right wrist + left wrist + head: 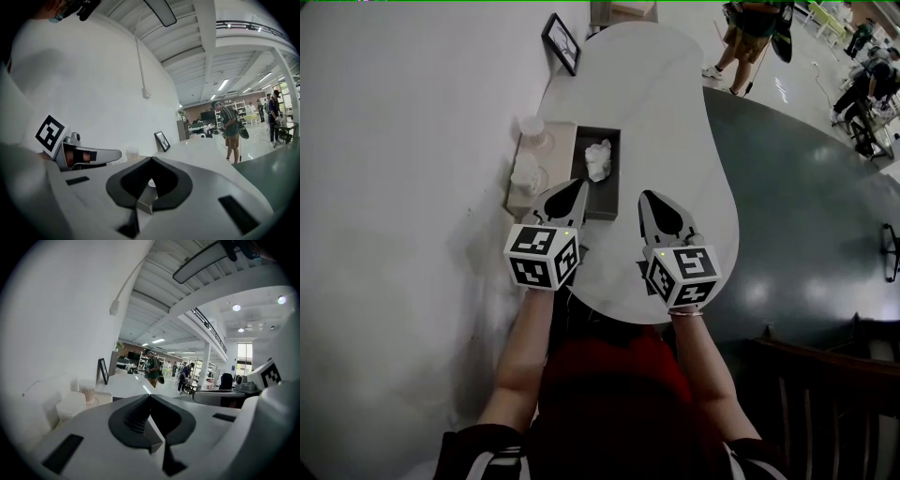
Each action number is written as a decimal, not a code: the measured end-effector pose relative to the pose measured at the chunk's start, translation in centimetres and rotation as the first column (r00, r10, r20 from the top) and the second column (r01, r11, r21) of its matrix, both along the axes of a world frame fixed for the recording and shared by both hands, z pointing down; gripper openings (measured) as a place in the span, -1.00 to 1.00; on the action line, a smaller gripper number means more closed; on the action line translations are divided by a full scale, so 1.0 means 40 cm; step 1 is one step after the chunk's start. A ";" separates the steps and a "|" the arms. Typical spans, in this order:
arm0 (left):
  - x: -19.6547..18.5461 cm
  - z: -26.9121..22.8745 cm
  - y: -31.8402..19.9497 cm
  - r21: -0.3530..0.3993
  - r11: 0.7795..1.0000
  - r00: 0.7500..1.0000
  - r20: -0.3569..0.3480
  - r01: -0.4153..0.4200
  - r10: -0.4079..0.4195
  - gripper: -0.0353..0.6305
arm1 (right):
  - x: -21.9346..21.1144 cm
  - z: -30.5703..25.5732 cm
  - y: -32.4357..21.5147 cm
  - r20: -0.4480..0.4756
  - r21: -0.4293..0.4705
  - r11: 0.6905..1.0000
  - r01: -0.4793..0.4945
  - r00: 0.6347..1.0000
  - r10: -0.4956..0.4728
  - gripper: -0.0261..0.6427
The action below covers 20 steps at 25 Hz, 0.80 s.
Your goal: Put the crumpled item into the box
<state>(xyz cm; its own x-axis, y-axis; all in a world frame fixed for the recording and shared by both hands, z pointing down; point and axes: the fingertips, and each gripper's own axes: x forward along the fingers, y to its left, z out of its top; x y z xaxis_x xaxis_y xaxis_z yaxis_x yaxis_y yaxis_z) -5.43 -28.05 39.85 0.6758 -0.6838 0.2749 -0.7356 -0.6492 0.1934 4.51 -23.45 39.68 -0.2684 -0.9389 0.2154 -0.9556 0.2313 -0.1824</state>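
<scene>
A crumpled white item lies inside a dark grey open box on the white table, near the wall. My left gripper hovers over the box's near end, jaws shut and empty. My right gripper is just right of the box above the tabletop, also shut with nothing held. In the left gripper view the left gripper shows its jaws pressed together, with the right gripper beside it. In the right gripper view the right gripper is likewise shut, and the box is hidden.
A beige tray with white jars sits between the box and the wall. A framed picture leans on the wall at the table's far end. People stand beyond the table. The table's rounded edge is near my body.
</scene>
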 end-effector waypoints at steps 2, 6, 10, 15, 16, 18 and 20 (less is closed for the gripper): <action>-0.012 -0.013 0.019 0.011 1.000 1.000 -0.009 -0.002 0.002 -0.82 | -0.011 -0.011 0.018 -0.001 0.012 1.000 -0.002 1.000 0.002 -0.88; -0.030 -0.039 0.059 0.041 0.999 1.000 -0.013 -0.006 0.006 -0.82 | -0.027 -0.031 0.053 -0.001 0.034 0.999 -0.008 1.000 0.008 -0.88; -0.048 -0.054 0.096 0.064 0.998 1.000 -0.015 -0.005 0.006 -0.82 | -0.043 -0.046 0.083 -0.020 0.053 0.999 -0.013 1.000 0.014 -0.88; -0.071 -0.066 0.133 0.079 0.997 1.000 -0.027 0.004 -0.002 -0.82 | -0.064 -0.065 0.119 -0.031 0.069 0.998 -0.004 1.000 0.006 -0.88; -0.075 -0.068 0.141 0.079 0.997 1.000 -0.031 0.006 -0.004 -0.82 | -0.068 -0.068 0.127 -0.030 0.071 0.997 -0.003 1.000 0.005 -0.88; -0.084 -0.069 0.154 0.080 0.997 0.999 -0.039 0.008 -0.005 -0.82 | -0.075 -0.071 0.141 -0.030 0.075 0.997 -0.002 1.000 0.004 -0.88; -0.092 -0.068 0.164 0.083 0.997 0.999 -0.044 0.009 -0.005 -0.82 | -0.084 -0.071 0.153 -0.031 0.080 0.997 -0.002 1.000 0.004 -0.88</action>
